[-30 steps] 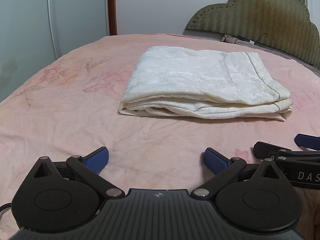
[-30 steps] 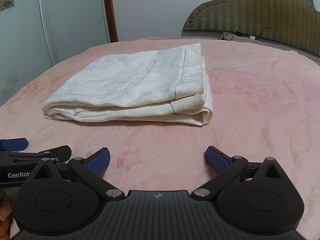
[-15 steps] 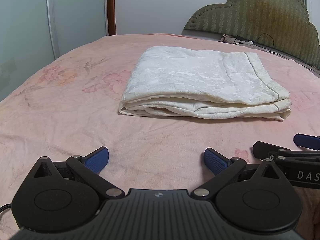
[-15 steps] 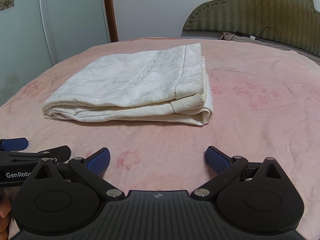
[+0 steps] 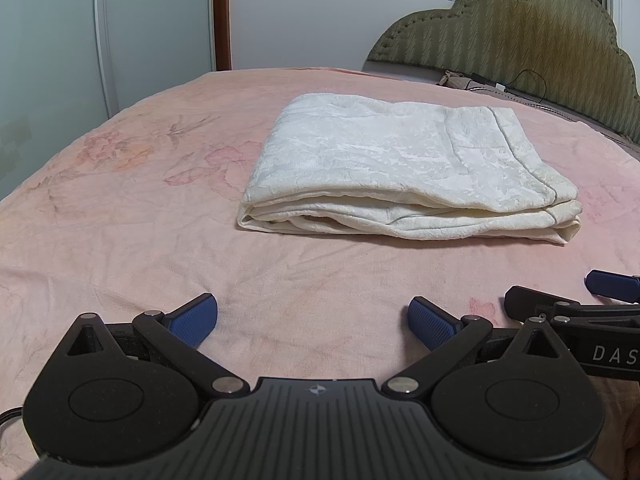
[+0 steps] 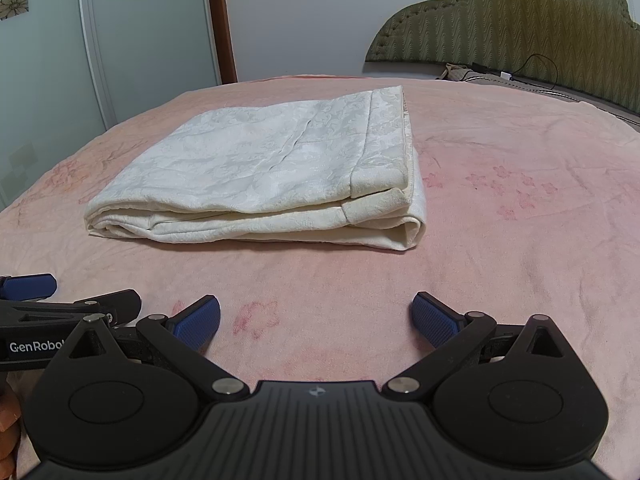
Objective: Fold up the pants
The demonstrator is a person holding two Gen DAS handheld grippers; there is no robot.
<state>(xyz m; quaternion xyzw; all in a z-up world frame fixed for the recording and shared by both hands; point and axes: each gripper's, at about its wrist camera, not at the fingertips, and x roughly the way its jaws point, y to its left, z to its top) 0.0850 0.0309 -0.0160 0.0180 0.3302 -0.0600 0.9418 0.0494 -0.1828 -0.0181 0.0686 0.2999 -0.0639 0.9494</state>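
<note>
The cream-white textured fabric pants (image 5: pixel 404 176) lie folded in a flat layered rectangle on the pink floral bed (image 5: pixel 120 208), centre of the left wrist view and centre-left of the right wrist view (image 6: pixel 260 184). The left hand-held gripper (image 5: pixel 313 322) sits at the bottom of its frame, blue pads wide apart, holding nothing. The right hand-held gripper (image 6: pixel 316 322) is likewise spread and empty, low in its frame. Both are well short of the stack's near edge.

The fold looks finished. The step in hand is likely retreat or rest: keep both tools low and clear, and don't snag the near layers. If tidying, press the loose right corner flat.

Versus 1.0 s ago: almost nothing differs; pants same place, pads same spread, views barely shifted.
</note>
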